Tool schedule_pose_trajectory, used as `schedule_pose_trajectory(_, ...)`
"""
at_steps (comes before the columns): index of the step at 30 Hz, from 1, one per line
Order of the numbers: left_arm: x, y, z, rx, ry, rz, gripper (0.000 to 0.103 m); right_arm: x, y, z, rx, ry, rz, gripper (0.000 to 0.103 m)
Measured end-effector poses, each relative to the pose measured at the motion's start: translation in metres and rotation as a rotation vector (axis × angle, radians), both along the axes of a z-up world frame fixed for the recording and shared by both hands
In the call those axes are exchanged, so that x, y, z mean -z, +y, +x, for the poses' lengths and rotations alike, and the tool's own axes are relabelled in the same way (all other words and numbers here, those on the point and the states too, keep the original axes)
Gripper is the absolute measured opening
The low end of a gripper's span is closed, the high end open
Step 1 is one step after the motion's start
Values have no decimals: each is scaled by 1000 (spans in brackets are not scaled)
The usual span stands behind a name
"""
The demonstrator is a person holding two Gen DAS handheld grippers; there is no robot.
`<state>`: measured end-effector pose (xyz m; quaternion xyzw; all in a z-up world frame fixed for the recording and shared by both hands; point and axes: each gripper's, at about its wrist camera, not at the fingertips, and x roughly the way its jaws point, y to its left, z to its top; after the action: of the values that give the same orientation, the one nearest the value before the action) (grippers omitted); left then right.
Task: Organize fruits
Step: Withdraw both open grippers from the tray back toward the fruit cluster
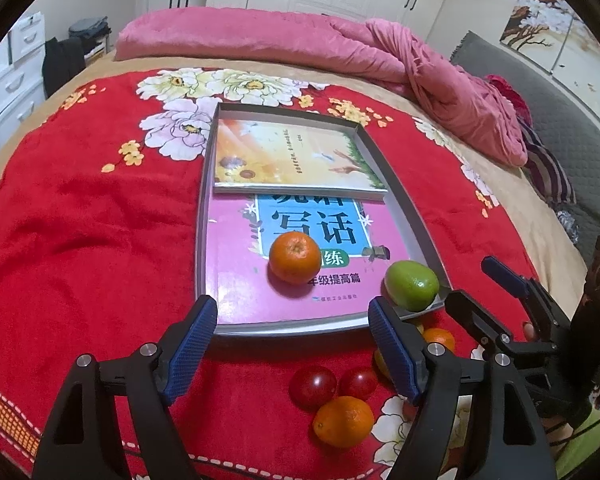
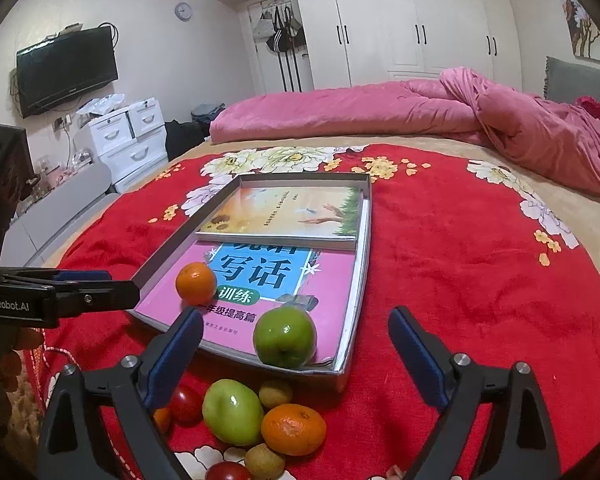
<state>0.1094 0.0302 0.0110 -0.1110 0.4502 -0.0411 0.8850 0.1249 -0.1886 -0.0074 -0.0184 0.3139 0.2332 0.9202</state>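
Loose fruit pile (image 2: 256, 420) sat nearest; both grippers, left (image 1: 292, 344) and right (image 2: 296, 356), gaped wide, empty. Tomatoes (image 1: 312, 386) looked squishy, so grab gently around the middle

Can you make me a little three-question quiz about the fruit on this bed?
1. True or false: the orange in the tray lies on a pink book.
2. Which green fruit is inside the tray: A, the one by the near corner, or B, the one in the pile on the blanket?
3. Fill in: both grippers, left and right, hold ____.

Key: 1 true; 2 A; 3 nothing.
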Motion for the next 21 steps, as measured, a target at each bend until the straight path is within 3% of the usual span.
schedule_pose_trajectory(21, -18, 5, -12, 7, -36, -23, 79, -17, -29, -3, 88, -27, 30, 96)
